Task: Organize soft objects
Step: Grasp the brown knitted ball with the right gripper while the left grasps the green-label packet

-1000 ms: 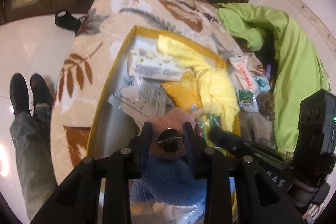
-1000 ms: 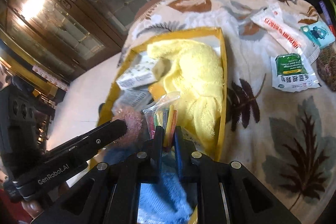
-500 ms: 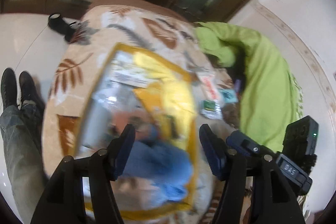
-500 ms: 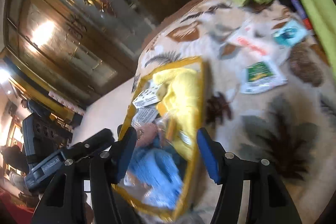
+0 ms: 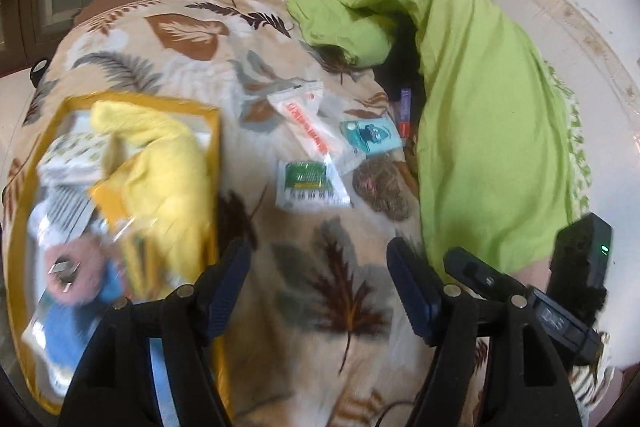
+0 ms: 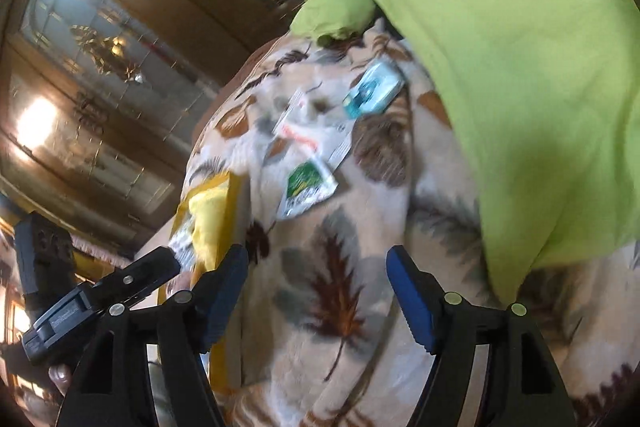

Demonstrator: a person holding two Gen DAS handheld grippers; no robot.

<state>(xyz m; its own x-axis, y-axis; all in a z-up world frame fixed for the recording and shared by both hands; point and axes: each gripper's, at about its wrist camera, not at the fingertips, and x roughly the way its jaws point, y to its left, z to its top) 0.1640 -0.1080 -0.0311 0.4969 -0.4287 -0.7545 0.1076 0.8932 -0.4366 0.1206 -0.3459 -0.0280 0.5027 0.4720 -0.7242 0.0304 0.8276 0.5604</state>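
A yellow-rimmed box [image 5: 216, 163] on the leaf-patterned blanket [image 5: 332, 291] holds a yellow towel [image 5: 168, 167], a pink fuzzy item [image 5: 74, 273], blue fuzzy cloth [image 5: 64, 327] and packets. Its rim also shows in the right wrist view [image 6: 234, 203]. My left gripper [image 5: 318, 285] is open and empty over the blanket, right of the box. My right gripper [image 6: 316, 291] is open and empty over the same leaf print. On the blanket lie a green-and-white packet [image 5: 308, 183], a red-lettered clear bag [image 5: 308, 127], a teal packet [image 5: 370, 137] and a brown fuzzy bundle [image 5: 382, 187].
A lime-green quilt [image 5: 480, 115] is heaped along the blanket's right side and fills the right wrist view's upper right [image 6: 500, 47]. A purple-and-red stick [image 5: 405, 107] lies beside it. Dark wooden glass-fronted cabinets [image 6: 100, 67] stand behind.
Both grippers opened, letting go of the pink fuzzy item and the clear bag of coloured sticks in the box. Both then swung right, out over the bare blanket.
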